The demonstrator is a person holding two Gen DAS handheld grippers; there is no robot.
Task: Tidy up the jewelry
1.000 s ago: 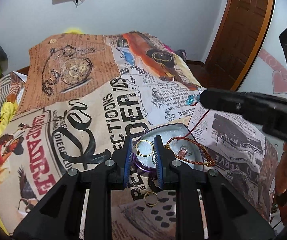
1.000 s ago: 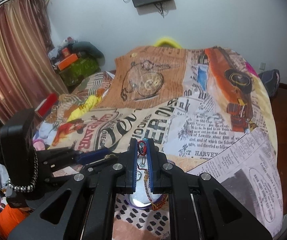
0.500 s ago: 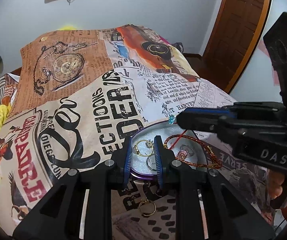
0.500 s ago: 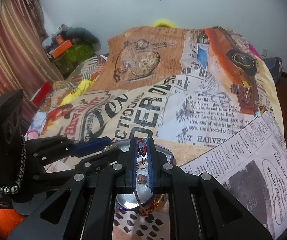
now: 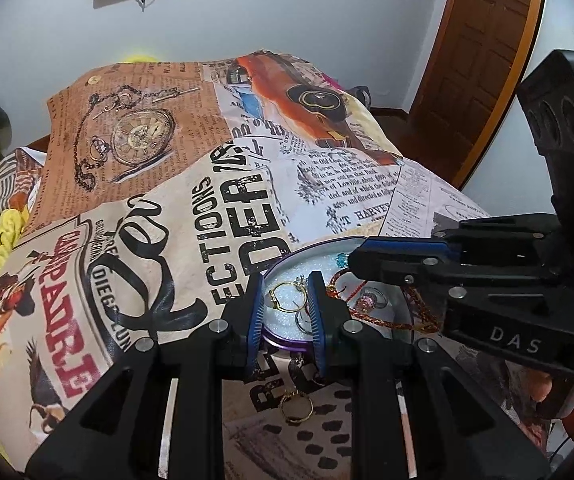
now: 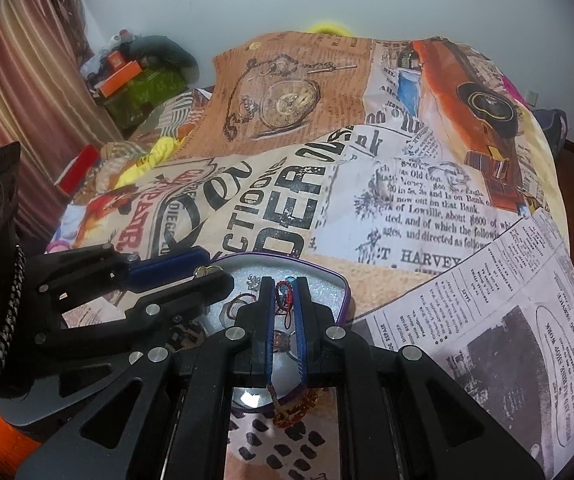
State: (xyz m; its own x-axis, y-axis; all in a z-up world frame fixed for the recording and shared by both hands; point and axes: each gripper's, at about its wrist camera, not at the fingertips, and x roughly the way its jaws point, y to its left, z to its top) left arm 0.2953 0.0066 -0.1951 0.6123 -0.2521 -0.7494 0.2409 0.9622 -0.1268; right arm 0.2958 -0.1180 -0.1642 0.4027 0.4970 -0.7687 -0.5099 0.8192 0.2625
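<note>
Jewelry is being gathered into a purple-rimmed tin (image 5: pixel 283 345) with a pale foam lining, set on a bedspread (image 5: pixel 191 216) printed like old newspaper. Already in the tin are a gold ring (image 5: pixel 285 296), a red and gold braided cord (image 5: pixel 383 322) and a small pink-stoned piece (image 5: pixel 369 300). One more gold ring (image 5: pixel 296 407) lies outside it on the cloth, just short of the near rim.

The right gripper (image 6: pixel 285 292) is pinched nearly closed on a red thread bracelet (image 6: pixel 283 300) with a blue bead, held just over the foam. The left gripper (image 5: pixel 285 292) stands narrow over the gold ring in the tin — whether its pads press the ring or only frame it cannot be told.

For the step in hand, the bracelet is best lowered until its hanging loop rests on the foam before the jaws are parted, so that nothing springs over the rim. It should be laid clear of the braided cord, since threads snag easily. The tin is light and would be better steadied than nudged.

Much is hidden. The near part of the tin is covered by both tools in either view, and the lower run of the bracelet is lost behind the right fingers. A shiny patch under the right gripper — mirror or bare metal — cannot be made out. Small silvery pieces near the far rim are too tiny to name.
</note>
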